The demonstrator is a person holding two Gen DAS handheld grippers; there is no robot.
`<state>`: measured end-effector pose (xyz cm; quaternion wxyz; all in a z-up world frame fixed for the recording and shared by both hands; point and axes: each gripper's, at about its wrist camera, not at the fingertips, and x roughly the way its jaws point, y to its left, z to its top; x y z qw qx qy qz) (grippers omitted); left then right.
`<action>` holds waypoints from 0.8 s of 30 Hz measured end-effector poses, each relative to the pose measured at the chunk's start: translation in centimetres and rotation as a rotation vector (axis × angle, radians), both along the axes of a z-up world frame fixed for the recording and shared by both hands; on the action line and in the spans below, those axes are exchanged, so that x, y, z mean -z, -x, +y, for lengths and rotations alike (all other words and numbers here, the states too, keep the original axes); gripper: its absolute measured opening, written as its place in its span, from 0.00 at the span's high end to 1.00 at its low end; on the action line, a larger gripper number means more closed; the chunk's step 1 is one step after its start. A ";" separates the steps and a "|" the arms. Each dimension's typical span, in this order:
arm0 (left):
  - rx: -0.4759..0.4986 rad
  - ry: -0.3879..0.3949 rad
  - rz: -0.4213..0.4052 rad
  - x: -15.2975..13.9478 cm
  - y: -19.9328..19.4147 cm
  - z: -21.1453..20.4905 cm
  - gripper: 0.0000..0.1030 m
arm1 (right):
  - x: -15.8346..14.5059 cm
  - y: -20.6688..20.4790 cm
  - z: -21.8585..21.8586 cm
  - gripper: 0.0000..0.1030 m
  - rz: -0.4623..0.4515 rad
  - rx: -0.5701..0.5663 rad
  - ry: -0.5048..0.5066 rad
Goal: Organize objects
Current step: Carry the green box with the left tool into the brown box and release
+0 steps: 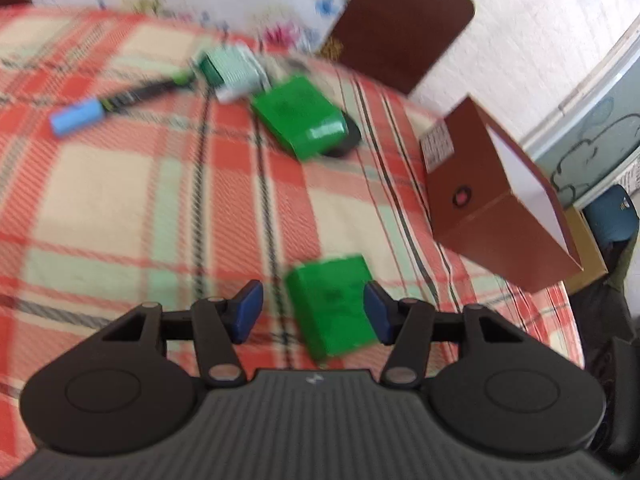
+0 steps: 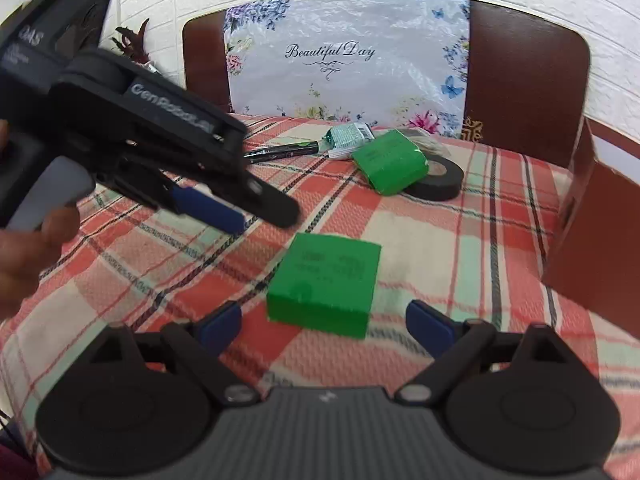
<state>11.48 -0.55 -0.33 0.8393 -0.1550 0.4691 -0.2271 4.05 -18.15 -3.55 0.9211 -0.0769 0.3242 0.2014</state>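
A green box (image 1: 332, 304) lies on the plaid cloth between the open fingers of my left gripper (image 1: 314, 312); whether it touches them cannot be told. It also shows in the right wrist view (image 2: 326, 284), just ahead of my open, empty right gripper (image 2: 326, 320). The left gripper (image 2: 224, 204) hovers at the left, above the cloth. A second green box (image 1: 304, 118) (image 2: 390, 164) leans on a black tape roll (image 2: 440, 180). A marker with a blue cap (image 1: 112, 106), a black pen (image 2: 284, 150) and a green-white packet (image 1: 232, 70) (image 2: 348, 136) lie farther back.
An open brown cardboard box (image 1: 492, 208) (image 2: 592, 232) stands at the right on the cloth. A brown chair back (image 1: 404, 20) with a floral plastic sheet (image 2: 348, 60) stands behind the table, before a white brick wall.
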 end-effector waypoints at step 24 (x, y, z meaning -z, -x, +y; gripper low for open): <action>0.398 -0.025 -0.294 -8.9 -4.4 -28.4 0.56 | -7.5 -3.9 -21.3 0.37 -0.299 0.502 -0.046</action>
